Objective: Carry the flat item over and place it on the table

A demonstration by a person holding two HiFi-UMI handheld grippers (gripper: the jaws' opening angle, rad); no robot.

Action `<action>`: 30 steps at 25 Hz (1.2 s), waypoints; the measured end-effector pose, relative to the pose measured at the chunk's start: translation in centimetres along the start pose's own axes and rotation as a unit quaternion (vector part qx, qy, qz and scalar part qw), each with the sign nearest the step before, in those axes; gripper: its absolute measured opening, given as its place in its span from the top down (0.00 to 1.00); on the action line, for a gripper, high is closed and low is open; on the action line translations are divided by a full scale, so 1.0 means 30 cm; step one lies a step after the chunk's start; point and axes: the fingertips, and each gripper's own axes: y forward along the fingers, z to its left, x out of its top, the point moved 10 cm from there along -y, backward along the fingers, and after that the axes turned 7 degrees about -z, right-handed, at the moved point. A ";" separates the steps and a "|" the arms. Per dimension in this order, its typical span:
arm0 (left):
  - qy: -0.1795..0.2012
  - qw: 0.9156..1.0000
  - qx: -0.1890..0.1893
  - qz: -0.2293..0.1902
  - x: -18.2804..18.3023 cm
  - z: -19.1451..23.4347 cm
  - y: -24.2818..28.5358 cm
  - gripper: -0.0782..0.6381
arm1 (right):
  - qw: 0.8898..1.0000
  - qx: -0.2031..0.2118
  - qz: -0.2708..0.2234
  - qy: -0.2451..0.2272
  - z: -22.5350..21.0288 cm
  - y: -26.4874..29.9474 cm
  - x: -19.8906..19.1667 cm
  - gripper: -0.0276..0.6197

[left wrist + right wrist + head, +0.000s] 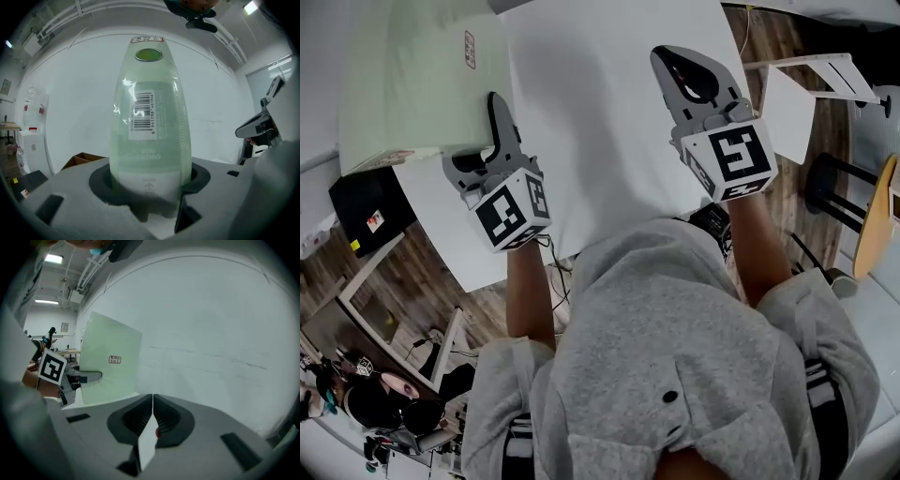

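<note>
Green slab (403, 84) clamped in my left tongs (495, 117), white sheet (609, 141) pinched in my right tongs (689, 80); I'd carry both level, lowering flat.

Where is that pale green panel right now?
The pale green panel sits upper left in the head view, clamped in the left hand-held gripper, beside the large white sheet.
</note>
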 end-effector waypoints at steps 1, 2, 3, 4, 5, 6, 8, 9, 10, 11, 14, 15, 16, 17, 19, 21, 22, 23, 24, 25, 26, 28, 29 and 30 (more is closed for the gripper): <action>0.003 1.000 0.003 -0.003 -0.015 0.005 0.003 0.51 | 1.000 0.001 0.003 0.001 0.001 0.005 -0.004 0.91; 0.005 1.000 0.006 -0.006 -0.030 0.007 0.006 0.51 | 1.000 0.001 0.006 0.001 0.000 0.008 -0.008 0.91; 0.007 1.000 0.008 -0.008 -0.045 0.007 0.012 0.51 | 1.000 0.001 0.010 0.001 -0.004 0.011 -0.010 0.91; 0.008 1.000 0.010 -0.009 -0.060 0.009 0.019 0.51 | 1.000 0.001 0.013 0.000 -0.006 0.015 -0.011 0.91; 0.009 1.000 0.013 -0.009 -0.074 0.012 0.026 0.51 | 1.000 0.001 0.015 -0.001 -0.007 0.020 -0.012 0.91; 0.009 1.000 0.017 -0.010 -0.088 0.016 0.030 0.51 | 1.000 0.001 0.016 -0.002 -0.007 0.026 -0.013 0.91; 0.011 1.000 0.022 -0.009 -0.117 0.022 0.032 0.51 | 1.000 0.002 0.018 -0.003 -0.006 0.032 -0.015 0.91; 0.014 1.000 0.023 -0.009 -0.131 0.022 0.033 0.51 | 1.000 0.002 0.018 -0.004 -0.006 0.033 -0.015 0.91; 0.017 1.000 0.025 -0.010 -0.145 0.022 0.033 0.51 | 1.000 0.002 0.018 -0.004 -0.007 0.033 -0.016 0.91; 0.019 0.999 0.026 -0.011 -0.158 0.021 0.033 0.51 | 1.000 0.002 0.019 -0.005 -0.008 0.032 -0.016 0.91; 0.025 0.999 0.028 -0.013 -0.196 0.016 0.028 0.51 | 1.000 0.000 0.019 -0.004 -0.010 0.025 -0.021 0.91; 0.025 0.999 0.029 -0.015 -0.206 0.014 0.025 0.51 | 1.000 0.000 0.018 -0.004 -0.011 0.023 -0.022 0.91; 0.024 0.999 0.032 -0.018 -0.214 0.013 0.022 0.51 | 1.000 0.000 0.018 -0.004 -0.012 0.020 -0.022 0.91; 0.022 0.999 0.035 -0.022 -0.219 0.011 0.019 0.51 | 1.000 0.000 0.018 -0.003 -0.014 0.016 -0.021 0.91; 0.024 0.999 0.036 -0.025 -0.231 0.004 0.016 0.51 | 1.000 -0.001 0.016 -0.002 -0.019 0.009 -0.020 0.91; 0.030 0.999 0.034 -0.021 -0.240 0.001 0.017 0.50 | 1.000 -0.002 0.014 -0.002 -0.022 0.004 -0.020 0.91; 0.031 0.999 0.033 -0.015 -0.243 0.001 0.017 0.49 | 1.000 -0.002 0.013 -0.002 -0.022 0.001 -0.019 0.91; 0.028 0.999 0.032 -0.007 -0.247 0.001 0.016 0.49 | 1.000 -0.002 0.012 -0.001 -0.023 -0.005 -0.018 0.91; 0.023 0.999 0.033 0.003 -0.252 0.000 0.013 0.49 | 1.000 -0.002 0.010 0.000 -0.024 -0.012 -0.018 0.91; 0.018 0.999 0.034 0.014 -0.256 0.000 0.010 0.49 | 1.000 -0.003 0.008 0.001 -0.025 -0.020 -0.017 0.91; 0.014 0.999 0.033 0.022 -0.260 0.000 0.006 0.49 | 1.000 -0.003 0.006 0.001 -0.025 -0.027 -0.017 0.91; 0.015 0.999 0.029 0.025 -0.258 0.003 0.002 0.48 | 1.000 -0.004 -0.003 0.001 -0.027 -0.035 -0.011 0.91; 0.018 0.999 0.025 0.023 -0.252 0.003 -0.001 0.48 | 1.000 -0.004 -0.007 0.000 -0.026 -0.042 -0.007 0.91; 0.022 0.999 0.021 0.021 -0.244 0.001 -0.007 0.47 | 1.000 -0.004 -0.009 0.000 -0.024 -0.052 -0.003 0.91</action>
